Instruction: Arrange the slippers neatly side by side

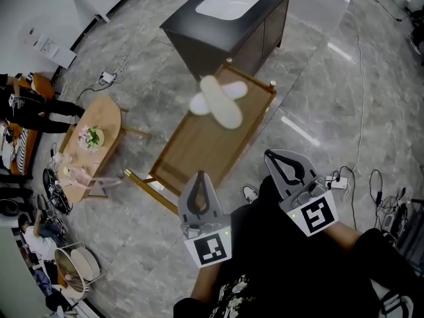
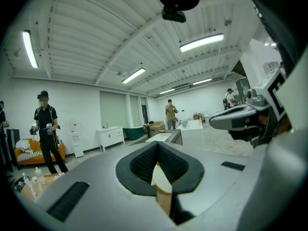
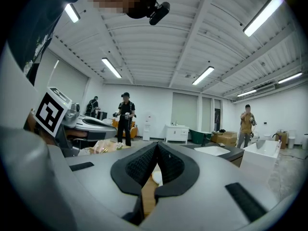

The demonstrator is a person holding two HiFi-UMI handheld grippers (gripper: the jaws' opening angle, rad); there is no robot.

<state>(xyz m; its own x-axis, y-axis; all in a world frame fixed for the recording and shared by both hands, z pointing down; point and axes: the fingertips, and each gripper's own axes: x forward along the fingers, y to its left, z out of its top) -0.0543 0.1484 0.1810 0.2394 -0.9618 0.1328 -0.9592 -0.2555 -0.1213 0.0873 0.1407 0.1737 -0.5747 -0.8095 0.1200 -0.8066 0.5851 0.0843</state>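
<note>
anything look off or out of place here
Yes: the two white slippers lie crossed, one over the other, at the far end of the rimmed wooden table, rather than side by side.

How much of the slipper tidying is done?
Nothing done yet: one slipper lies crossed over the other slipper on the wooden table. In hand: nothing; the left tongs and right tongs are shut, empty, away from the slippers. Left: uncross them, set them side by side.

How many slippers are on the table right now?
2. Both lie crossed at the far end of the table: the upper slipper over the lower slipper. No others show.
</note>
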